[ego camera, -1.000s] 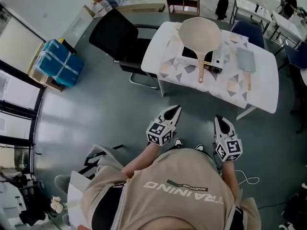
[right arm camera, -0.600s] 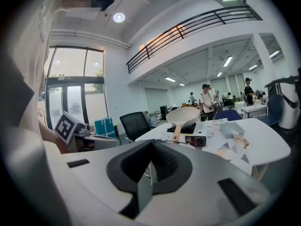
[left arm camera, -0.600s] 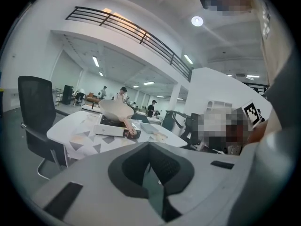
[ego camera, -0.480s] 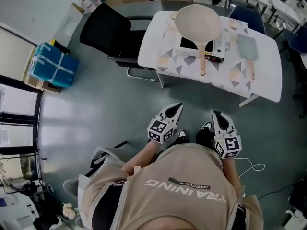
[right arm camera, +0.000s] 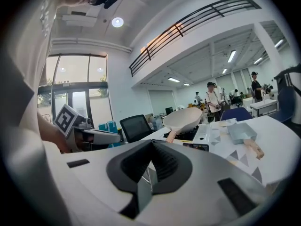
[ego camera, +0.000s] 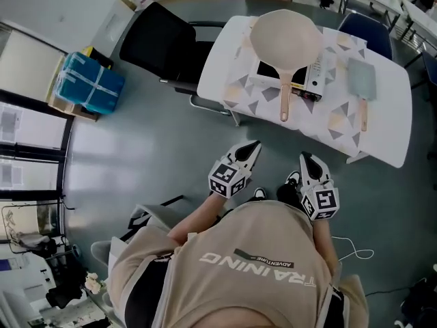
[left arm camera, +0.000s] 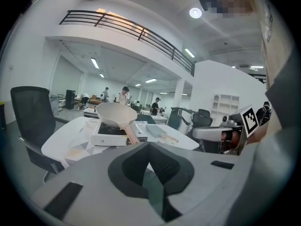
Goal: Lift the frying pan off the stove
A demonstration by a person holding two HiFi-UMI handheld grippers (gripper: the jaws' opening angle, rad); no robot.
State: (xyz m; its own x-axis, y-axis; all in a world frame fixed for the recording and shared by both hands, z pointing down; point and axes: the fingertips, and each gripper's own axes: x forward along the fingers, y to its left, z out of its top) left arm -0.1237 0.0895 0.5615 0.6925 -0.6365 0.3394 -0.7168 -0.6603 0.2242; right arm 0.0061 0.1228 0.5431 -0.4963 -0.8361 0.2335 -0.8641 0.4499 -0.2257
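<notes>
A cream frying pan sits on a portable stove on the white table, its wooden handle pointing toward me. In the left gripper view the frying pan stands well ahead, and in the right gripper view the frying pan is also far off. My left gripper and right gripper are held close to my body over the floor, well short of the table. Both are shut and empty.
A grey square pan with a wooden handle lies on the table right of the stove. A black office chair stands at the table's left end. A blue crate sits by the wall. People stand at tables in the background.
The head view has shifted slightly and the table sits a little differently in frame. Both grippers stay shut in front of my body, barely moved.
</notes>
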